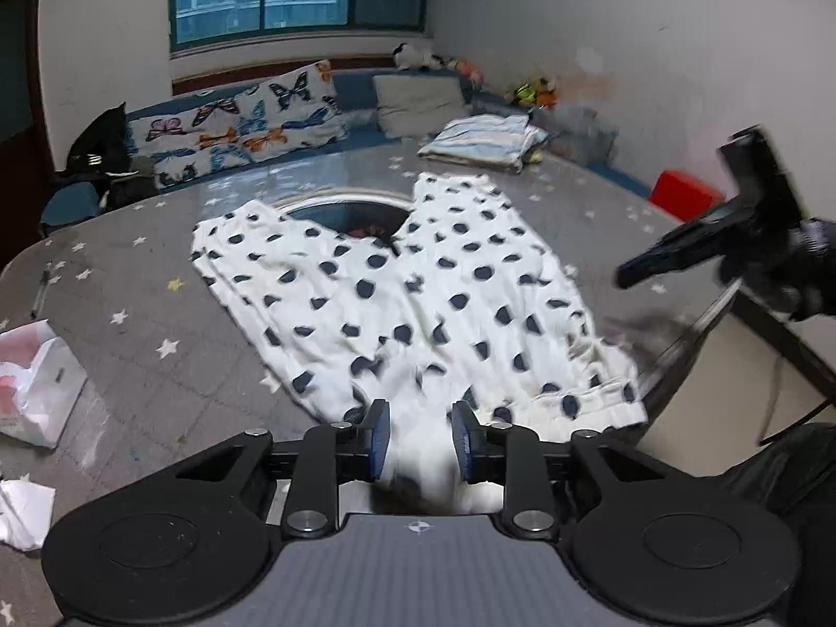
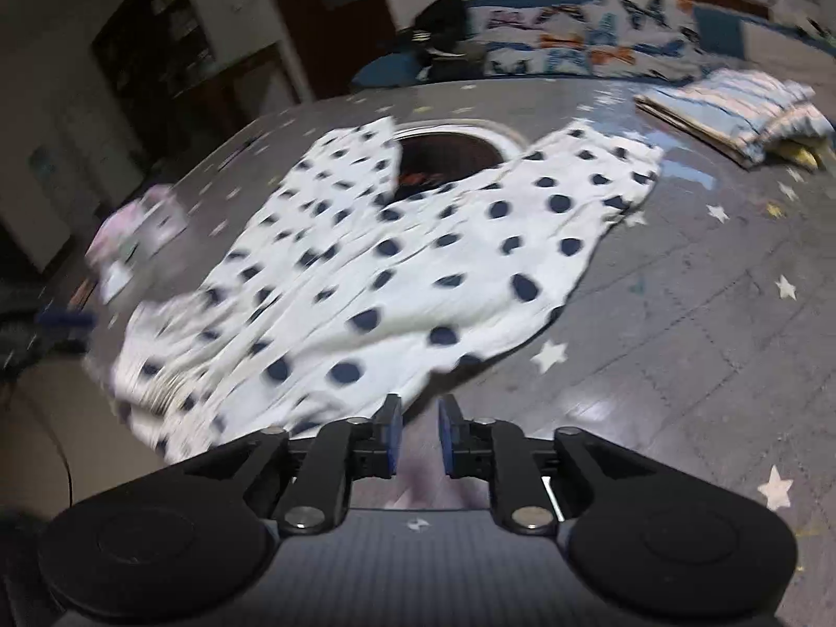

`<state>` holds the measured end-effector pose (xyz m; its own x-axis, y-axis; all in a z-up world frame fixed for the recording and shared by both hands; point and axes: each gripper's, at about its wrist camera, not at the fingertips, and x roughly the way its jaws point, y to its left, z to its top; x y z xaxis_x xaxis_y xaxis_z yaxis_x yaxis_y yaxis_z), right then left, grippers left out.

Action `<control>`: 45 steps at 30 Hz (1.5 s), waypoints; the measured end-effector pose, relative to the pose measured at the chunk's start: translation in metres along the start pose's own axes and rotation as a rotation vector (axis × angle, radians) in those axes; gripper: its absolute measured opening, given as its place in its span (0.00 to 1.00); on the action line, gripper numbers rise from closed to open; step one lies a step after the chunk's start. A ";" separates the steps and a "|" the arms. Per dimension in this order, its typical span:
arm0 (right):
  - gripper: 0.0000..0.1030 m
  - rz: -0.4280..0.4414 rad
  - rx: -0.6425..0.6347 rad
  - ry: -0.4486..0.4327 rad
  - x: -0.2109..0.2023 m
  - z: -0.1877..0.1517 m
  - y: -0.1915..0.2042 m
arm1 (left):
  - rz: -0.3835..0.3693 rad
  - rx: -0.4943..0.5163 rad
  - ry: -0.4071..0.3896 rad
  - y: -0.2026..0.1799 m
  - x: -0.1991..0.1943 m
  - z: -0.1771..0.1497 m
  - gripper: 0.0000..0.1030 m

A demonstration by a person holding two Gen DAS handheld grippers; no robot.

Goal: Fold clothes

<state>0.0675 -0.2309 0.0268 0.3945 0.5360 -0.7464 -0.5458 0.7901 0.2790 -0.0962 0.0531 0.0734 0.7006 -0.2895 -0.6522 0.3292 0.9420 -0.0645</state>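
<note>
A grey star-printed table (image 1: 157, 324) fills a bedroom, with a window and a cushioned bench behind it. One polka-dot garment (image 1: 418, 292), apparently a pair of trousers, is spread across the middle of the table, its two legs running toward the far edge either side of a round opening (image 1: 347, 214) and its waistband at the near edge.

The left gripper (image 1: 420, 436) is set at the near edge with its jaws apart; white cloth lies between the pads, but whether it is pinched cannot be told. The right gripper (image 2: 418, 431) is seen with jaws slightly parted and nothing clearly between them, beside the garment's near hem over bare table.

For a clean fold, the waistband should probably be gripped at both corners, lifted evenly and carried over so that the edges meet.

Counted: one spread garment, one folded stack (image 1: 483, 141) at the far right corner, two grippers, one white bag (image 1: 36, 381) at the left edge.
</note>
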 end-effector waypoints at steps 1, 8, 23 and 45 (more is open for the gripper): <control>0.19 -0.002 0.025 0.002 0.005 0.002 -0.005 | -0.006 0.005 -0.001 -0.001 -0.001 0.000 0.28; 0.22 0.056 0.120 0.029 0.038 -0.001 -0.007 | 0.087 -0.104 -0.045 0.021 0.009 0.008 0.28; 0.02 -0.131 0.028 -0.118 0.021 0.009 0.003 | 0.071 -0.323 -0.005 0.079 0.105 0.026 0.17; 0.28 -0.031 -0.247 0.002 0.032 -0.012 0.053 | -0.004 -0.108 0.060 0.021 0.104 0.017 0.16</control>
<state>0.0428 -0.1752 0.0103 0.4129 0.5118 -0.7533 -0.6977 0.7094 0.0995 -0.0057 0.0398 0.0171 0.6587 -0.2860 -0.6959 0.2596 0.9545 -0.1465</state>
